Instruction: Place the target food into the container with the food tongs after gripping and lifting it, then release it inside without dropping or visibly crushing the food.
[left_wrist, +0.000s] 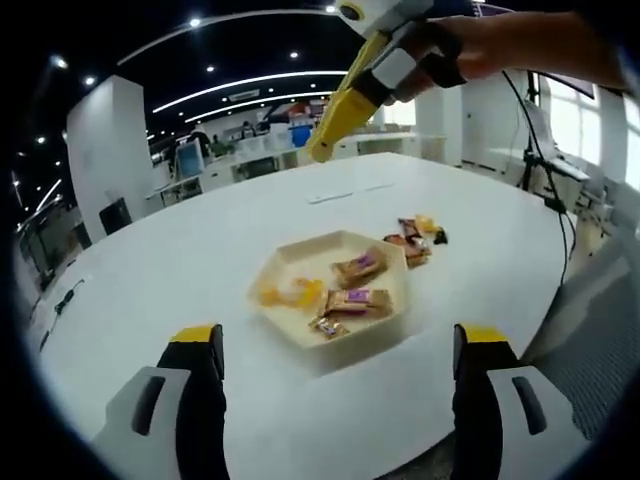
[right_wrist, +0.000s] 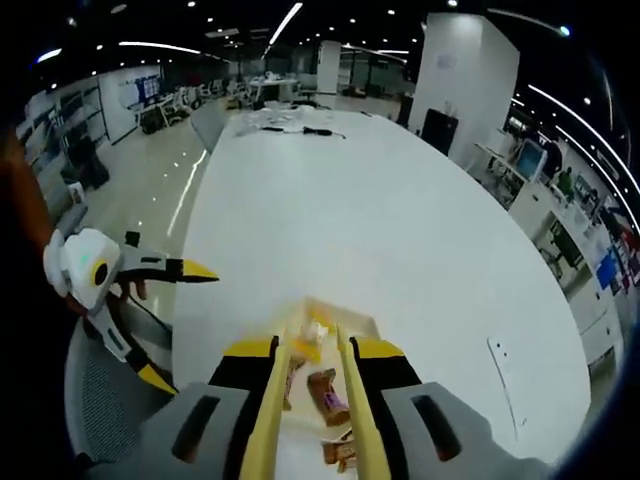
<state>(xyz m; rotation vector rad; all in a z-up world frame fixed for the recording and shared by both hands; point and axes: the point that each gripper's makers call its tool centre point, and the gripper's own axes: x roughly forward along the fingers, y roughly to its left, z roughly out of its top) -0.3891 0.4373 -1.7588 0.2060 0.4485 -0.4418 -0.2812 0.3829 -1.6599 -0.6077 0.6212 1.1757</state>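
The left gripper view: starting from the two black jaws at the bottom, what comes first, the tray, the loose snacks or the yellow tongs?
1. Hexagonal tray, just ahead, centre.
2. Loose wrapped snacks, beyond the tray's far right edge.
3. Yellow tongs, farthest, raised above the table.

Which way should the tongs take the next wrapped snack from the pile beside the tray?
Judging by the left gripper view, come from above with the tongs onto the pile beside the tray. Grip an outer wrapped piece across its narrow sides; they lie flat and crowded.
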